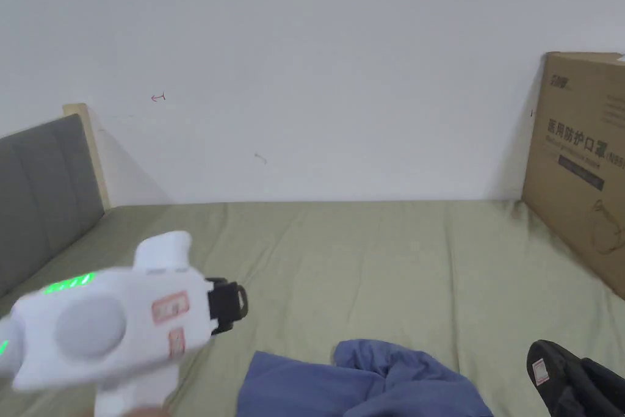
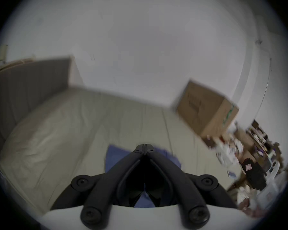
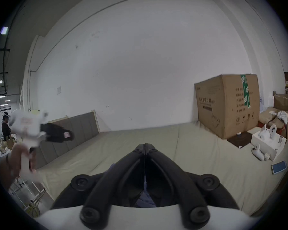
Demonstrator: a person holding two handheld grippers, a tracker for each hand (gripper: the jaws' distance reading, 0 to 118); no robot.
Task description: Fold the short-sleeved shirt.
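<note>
In the head view the left gripper [image 1: 229, 305] hangs above the olive bedsheet [image 1: 378, 265], the crumpled blue shirt [image 1: 366, 381] near and right of it, while in each gripper view that tool's jaws meet empty, shirt below them, cardboard box [image 3: 226, 105] far right.

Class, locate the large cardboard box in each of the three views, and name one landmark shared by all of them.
Head view: cardboard box at the right edge, on the bed.
Left gripper view: right of centre, tilted, blurred.
Right gripper view: right side, upright.
Shared landmark: grey headboard.
</note>
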